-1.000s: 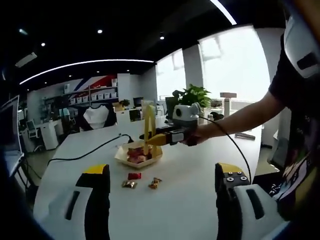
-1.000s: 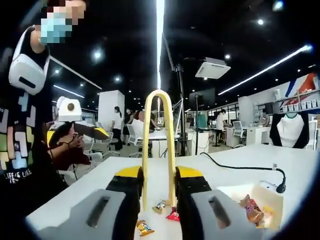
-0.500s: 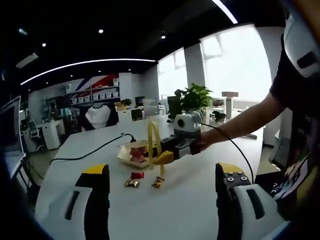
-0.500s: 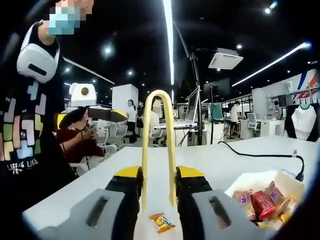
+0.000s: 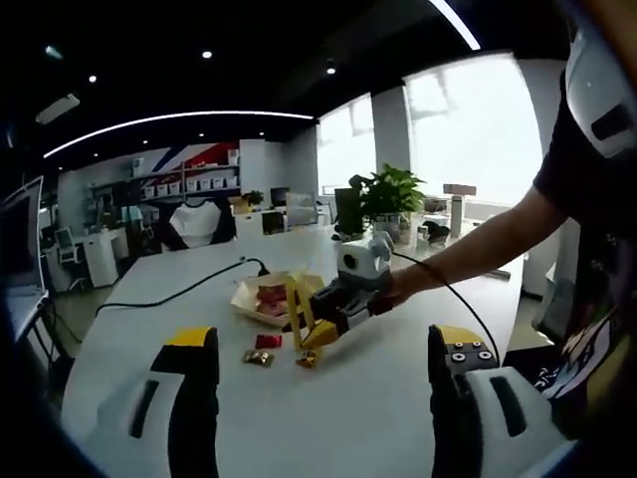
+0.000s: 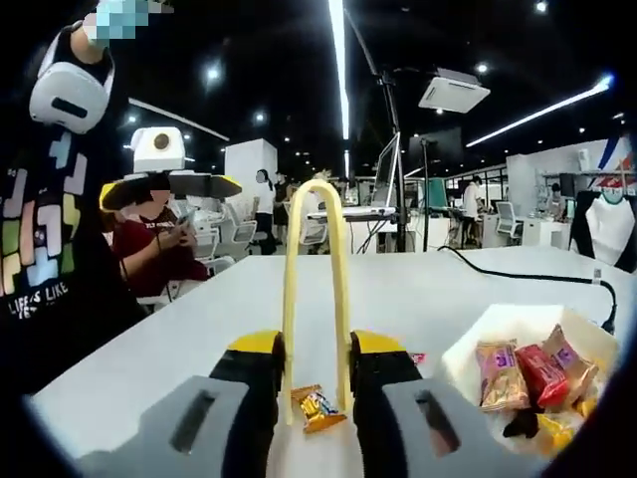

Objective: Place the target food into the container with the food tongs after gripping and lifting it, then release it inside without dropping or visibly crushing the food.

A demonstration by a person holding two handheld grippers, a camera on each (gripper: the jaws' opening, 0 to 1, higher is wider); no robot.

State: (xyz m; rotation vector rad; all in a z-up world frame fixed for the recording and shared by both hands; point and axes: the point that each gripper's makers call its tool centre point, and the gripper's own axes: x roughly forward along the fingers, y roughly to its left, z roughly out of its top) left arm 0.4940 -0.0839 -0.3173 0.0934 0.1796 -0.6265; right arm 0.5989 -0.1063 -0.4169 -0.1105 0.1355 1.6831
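Two grippers are ours. Our right gripper (image 6: 315,383) has its jaws pressed on the yellow tongs (image 6: 315,289), whose tips straddle a wrapped candy (image 6: 317,406) on the white table (image 6: 199,339). Just right of it, the tray (image 6: 478,334) holds more snacks. Our left gripper (image 5: 323,393) hangs with jaws wide apart, holding nothing, near two other candies (image 5: 261,349).
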